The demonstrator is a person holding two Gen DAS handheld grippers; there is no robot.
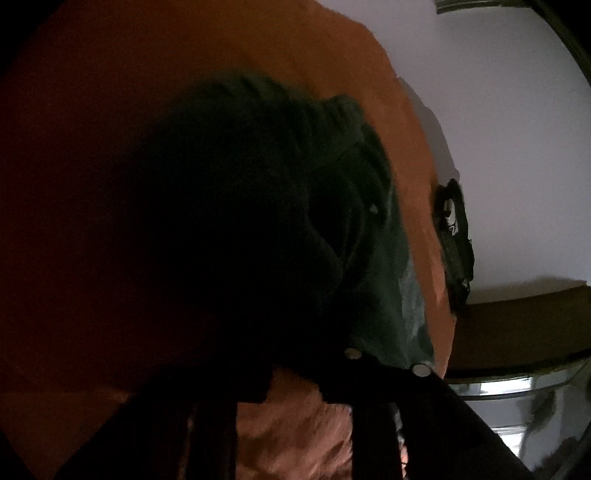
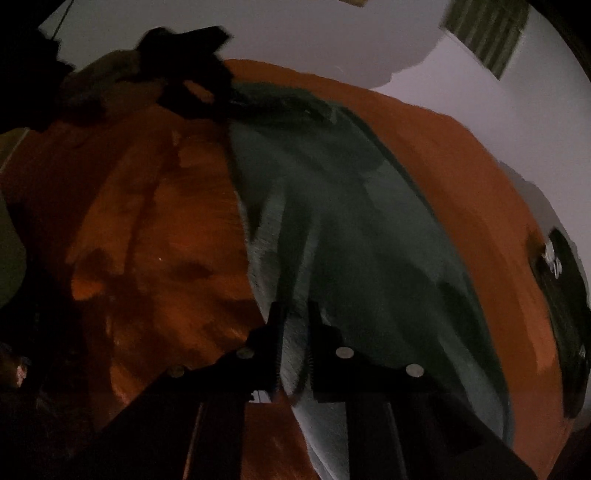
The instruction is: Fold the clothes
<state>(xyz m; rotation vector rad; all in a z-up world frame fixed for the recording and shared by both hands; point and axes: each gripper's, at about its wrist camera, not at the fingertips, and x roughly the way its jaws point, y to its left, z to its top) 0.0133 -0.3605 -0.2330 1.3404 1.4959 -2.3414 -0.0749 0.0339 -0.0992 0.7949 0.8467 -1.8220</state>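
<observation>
A dark green garment (image 2: 351, 229) lies stretched over an orange bed cover (image 2: 159, 236). My right gripper (image 2: 295, 321) is shut on the near edge of the green garment, with cloth pinched between its toothed fingers (image 2: 277, 325). The left gripper (image 2: 188, 66) shows at the top left of the right wrist view, at the garment's far end. In the left wrist view the green garment (image 1: 362, 229) bunches up dark right in front of the camera and hides the fingertips of my left gripper (image 1: 295, 369), which looks shut on the cloth. The orange cover (image 1: 221, 55) lies behind.
A black item with white marks (image 1: 454, 236) lies at the cover's right edge, also in the right wrist view (image 2: 561, 295). A pale wall (image 1: 498, 110) is beyond. A brown ledge (image 1: 517, 325) and a shiny metal object (image 1: 517, 398) are at the right. A green striped thing (image 2: 484, 33) hangs top right.
</observation>
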